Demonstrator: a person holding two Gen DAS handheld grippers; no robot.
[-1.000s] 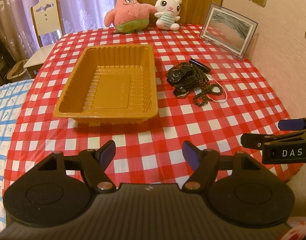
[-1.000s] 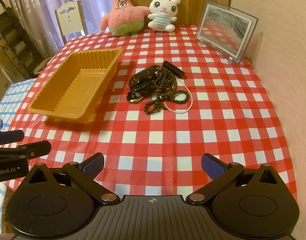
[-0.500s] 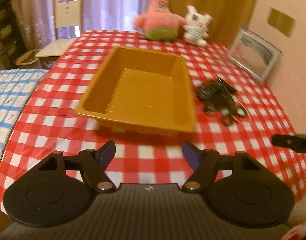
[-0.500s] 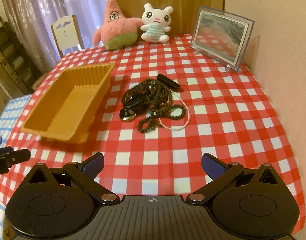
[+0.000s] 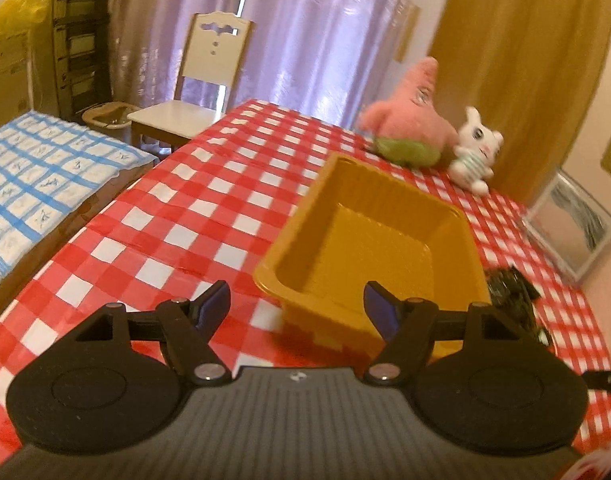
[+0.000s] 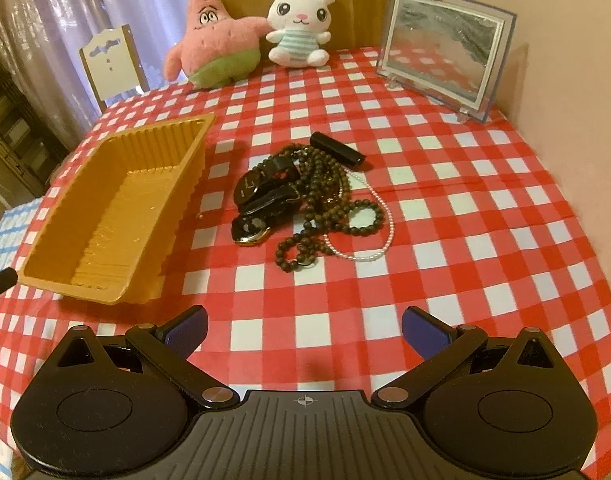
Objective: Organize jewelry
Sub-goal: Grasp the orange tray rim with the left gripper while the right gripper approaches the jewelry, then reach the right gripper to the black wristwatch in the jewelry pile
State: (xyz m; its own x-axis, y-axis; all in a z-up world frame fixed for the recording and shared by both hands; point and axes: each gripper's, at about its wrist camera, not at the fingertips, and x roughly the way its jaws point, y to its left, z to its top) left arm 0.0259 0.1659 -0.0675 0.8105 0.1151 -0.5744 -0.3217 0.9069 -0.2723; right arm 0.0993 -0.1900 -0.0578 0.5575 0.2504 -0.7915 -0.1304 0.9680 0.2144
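A pile of jewelry (image 6: 305, 196) lies on the red checked tablecloth: dark bead strings, black watches, a thin pearl necklace (image 6: 369, 240) and a black tube (image 6: 337, 150). An empty orange plastic tray (image 6: 117, 200) stands left of the pile. My right gripper (image 6: 303, 328) is open and empty, above the cloth in front of the pile. My left gripper (image 5: 297, 304) is open and empty, close to the near corner of the tray (image 5: 377, 248). The pile shows partly at the right of the left wrist view (image 5: 509, 292).
A pink star plush (image 6: 213, 44) and a white bunny plush (image 6: 297, 28) sit at the table's back edge. A framed picture (image 6: 445, 52) stands at the back right by the wall. A white chair (image 5: 201, 92) and a blue checked surface (image 5: 37, 176) are left of the table.
My left gripper has swung left and come close to the tray's near corner. My right gripper has moved forward toward the jewelry pile. Both stay open.
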